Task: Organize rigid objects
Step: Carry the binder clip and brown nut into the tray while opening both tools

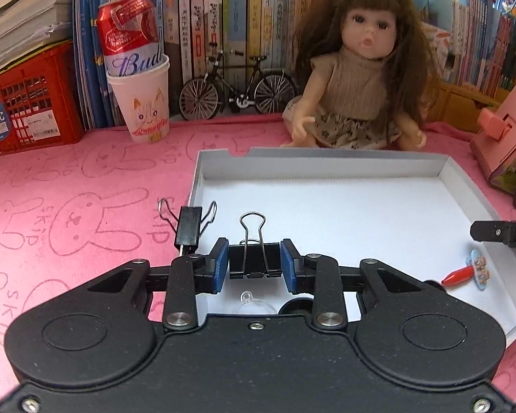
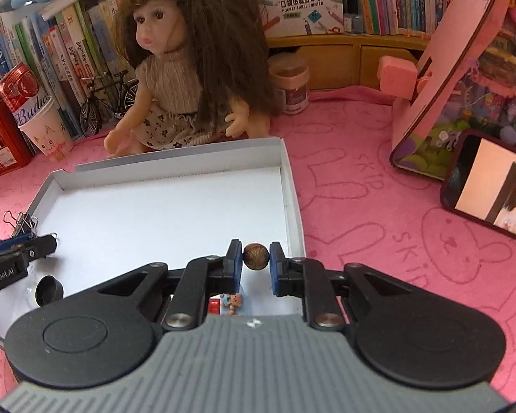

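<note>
Left wrist view: While the left gripper [image 1: 254,261] is clamped on a black binder clip [image 1: 254,258], handles pointing away, the clip is held above the white tray [image 1: 440,168] by its near-left edge; a second clip [image 1: 188,225] straddles the left rim.
Right wrist view: The right gripper [image 2: 255,261] is closed on a small brown ball [image 2: 255,256] above the near-right corner; bare floor is seen ahead.
</note>
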Demonstrator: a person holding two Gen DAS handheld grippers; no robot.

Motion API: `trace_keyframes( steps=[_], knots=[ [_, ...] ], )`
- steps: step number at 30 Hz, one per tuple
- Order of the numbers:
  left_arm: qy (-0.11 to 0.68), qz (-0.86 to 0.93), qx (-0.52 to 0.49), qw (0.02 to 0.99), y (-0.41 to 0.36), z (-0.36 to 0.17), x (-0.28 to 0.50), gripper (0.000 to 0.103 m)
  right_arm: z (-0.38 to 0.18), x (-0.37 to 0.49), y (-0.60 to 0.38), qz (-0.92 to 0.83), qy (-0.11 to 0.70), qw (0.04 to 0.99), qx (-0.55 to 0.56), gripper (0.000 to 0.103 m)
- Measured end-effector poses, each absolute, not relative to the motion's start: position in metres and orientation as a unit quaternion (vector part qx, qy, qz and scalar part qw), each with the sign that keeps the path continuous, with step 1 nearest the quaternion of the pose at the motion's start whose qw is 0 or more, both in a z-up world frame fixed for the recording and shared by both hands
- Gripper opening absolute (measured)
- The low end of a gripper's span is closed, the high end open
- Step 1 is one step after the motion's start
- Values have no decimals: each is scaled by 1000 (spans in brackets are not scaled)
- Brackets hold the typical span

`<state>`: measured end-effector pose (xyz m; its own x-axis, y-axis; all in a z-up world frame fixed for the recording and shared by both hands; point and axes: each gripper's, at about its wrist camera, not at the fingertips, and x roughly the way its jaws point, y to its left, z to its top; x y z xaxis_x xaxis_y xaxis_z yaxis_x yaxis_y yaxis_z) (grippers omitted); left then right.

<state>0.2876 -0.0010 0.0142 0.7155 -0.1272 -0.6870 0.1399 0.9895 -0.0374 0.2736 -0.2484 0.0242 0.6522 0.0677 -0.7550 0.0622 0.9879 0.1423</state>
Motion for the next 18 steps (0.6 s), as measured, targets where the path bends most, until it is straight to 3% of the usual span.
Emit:
trace_keyframes(
  steps=[14, 16, 18],
  knots=[
    [370, -69, 7, 927, -7, 11, 284, 34, 21, 270, -256, 8, 405, 908, 108, 26],
    [360, -70, 9, 930, -7, 15, 279, 47, 24, 265, -256, 11, 398, 911, 107, 39],
    [349, -72, 12, 934, -8, 18, 273, 50, 28, 259, -256, 14, 390, 914, 108, 47]
  ],
)
